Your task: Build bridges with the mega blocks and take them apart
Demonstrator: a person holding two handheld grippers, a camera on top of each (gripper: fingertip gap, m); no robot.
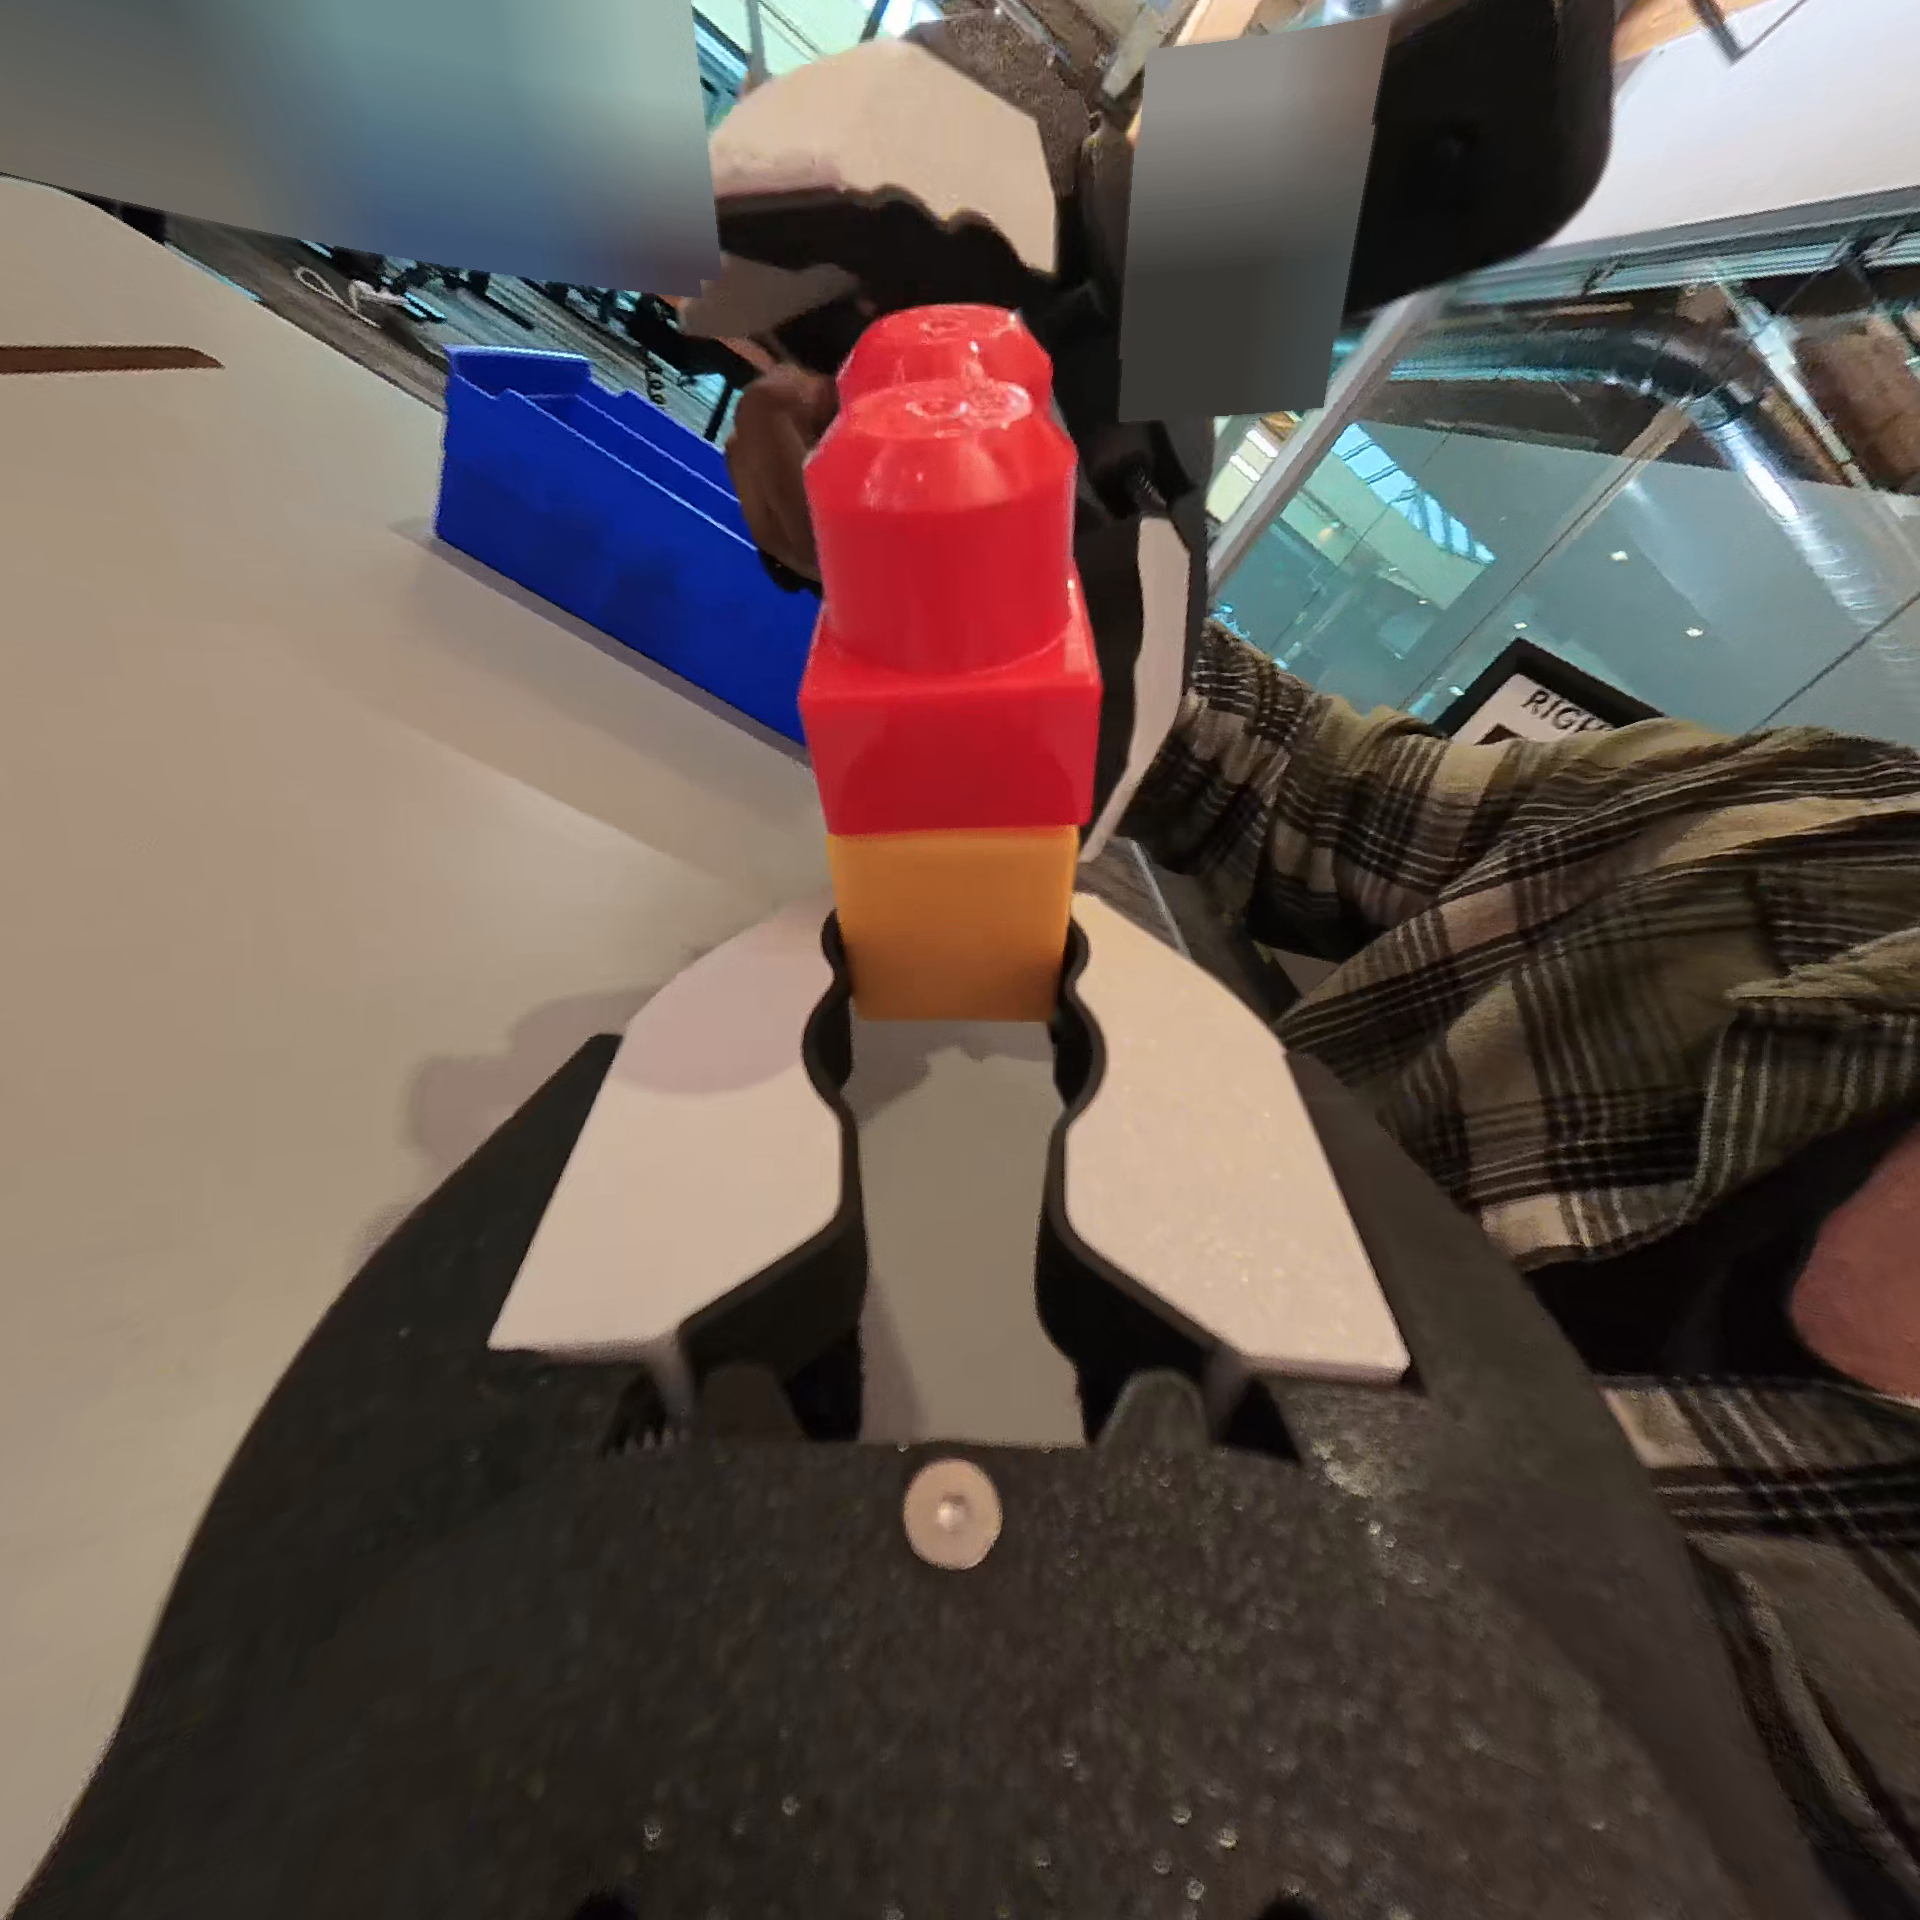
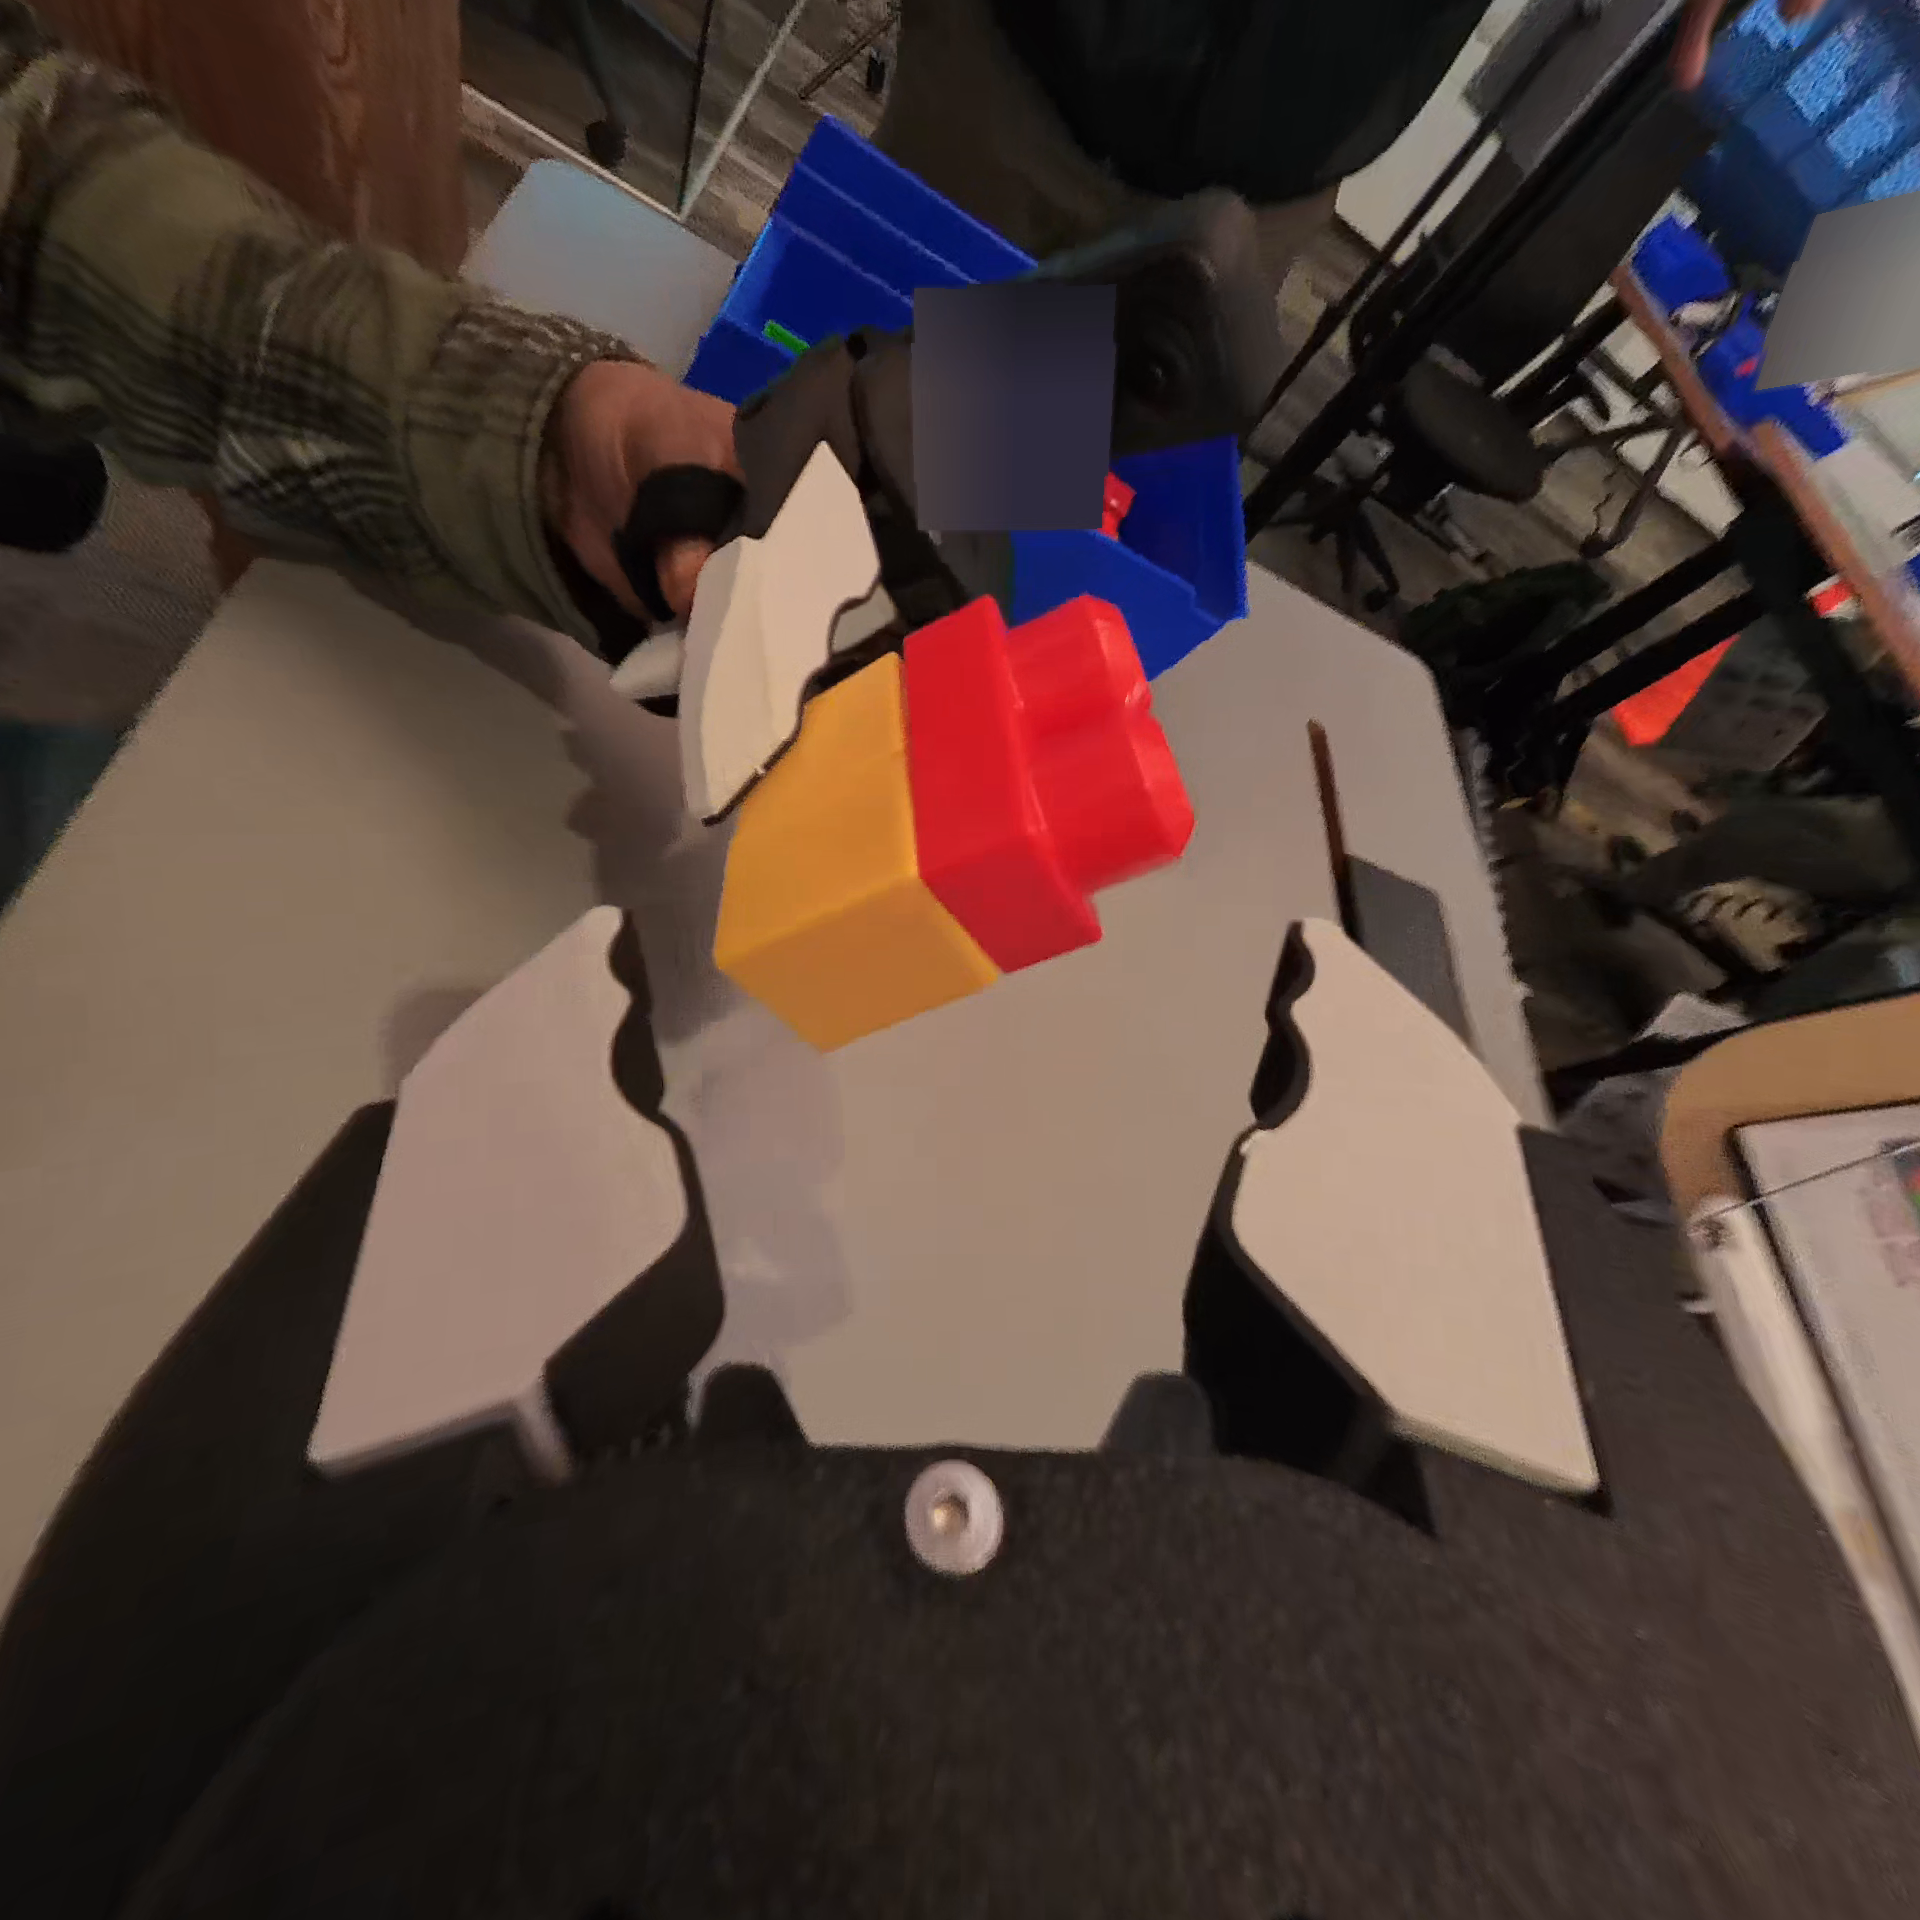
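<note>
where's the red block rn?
Red block sits joined to the orange block, which the left gripper holds above the table; the right wrist view shows it ahead of the open right gripper.

White table [image 2: 1039, 1195]; glass wall [image 1: 1558, 540]; wood panel [image 2: 312, 135]; grey floor [image 2: 1683, 665]; black stands [image 2: 1455, 312].

Both views were bent by wide-angle lenses, straight edges bowing toward the corners. The left wrist view was bright and cool, daylight coming through the glass walls [image 1: 1558, 540] at upper right, with gloss highlights on the red block [image 1: 951, 582] and a soft shadow on the white table [image 1: 260, 831] beside the fingers. The right wrist view was dimmer and warmer, slightly smeared by motion; the blue bins [image 2: 883, 239] and background clutter were soft, and faint shadows lay on the tabletop.
</note>
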